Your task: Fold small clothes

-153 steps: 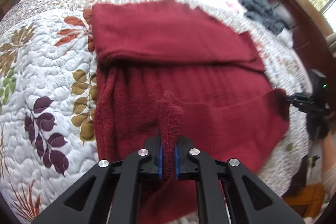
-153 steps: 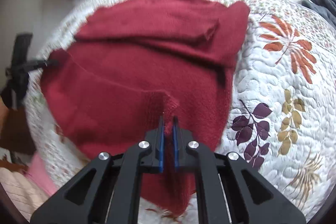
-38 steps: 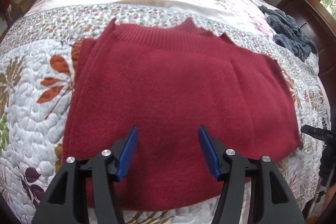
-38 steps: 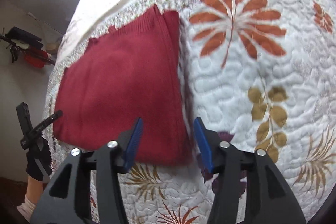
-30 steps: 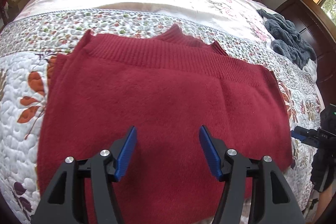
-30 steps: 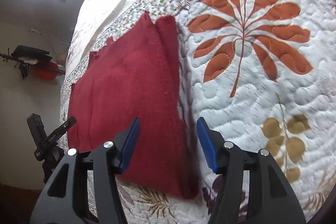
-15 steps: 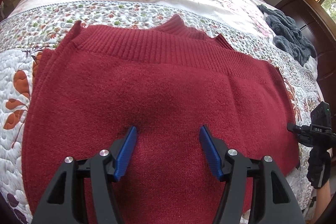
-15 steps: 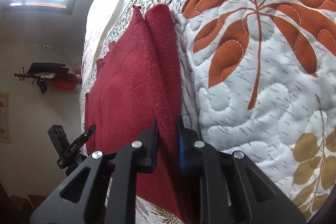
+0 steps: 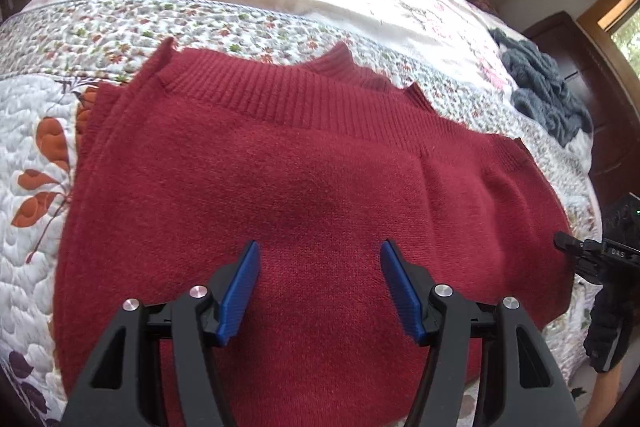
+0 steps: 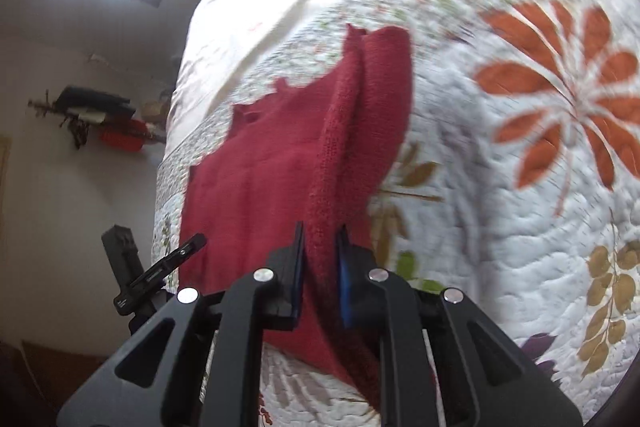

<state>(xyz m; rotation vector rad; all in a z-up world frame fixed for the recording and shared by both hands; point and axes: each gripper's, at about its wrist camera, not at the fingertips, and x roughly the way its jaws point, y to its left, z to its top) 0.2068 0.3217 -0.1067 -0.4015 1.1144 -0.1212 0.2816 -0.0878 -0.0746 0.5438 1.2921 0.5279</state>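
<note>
Quilted white bedspread (image 9: 40, 131), stitched with orange and purple leaves, fills both views, and it's a bed carrying the work, no counter in sight. On it lies the dark red knit sweater (image 9: 304, 187), already folded to a thick rectangle, ribbed hem on the far side from the left tongs (image 9: 320, 287). Those left tongs hang right over the middle of the panel, blue pads spread wide, gripping nothing. Over on the sweater's side edge, the right tongs (image 10: 320, 267) are pressed together on a doubled ridge of knit, and the edge rises off the quilt ahead of them. Blur here, so the far hem is soft in detail. Beyond the left tongs and off to their right, a grey-blue garment (image 9: 544, 87) sits bunched near the dark headboard. My read: this wool is soft, thick, floppy, not slippery, and it'll sag between grips. Best hold is through all layers at an edge or corner, never mid-panel.
</note>
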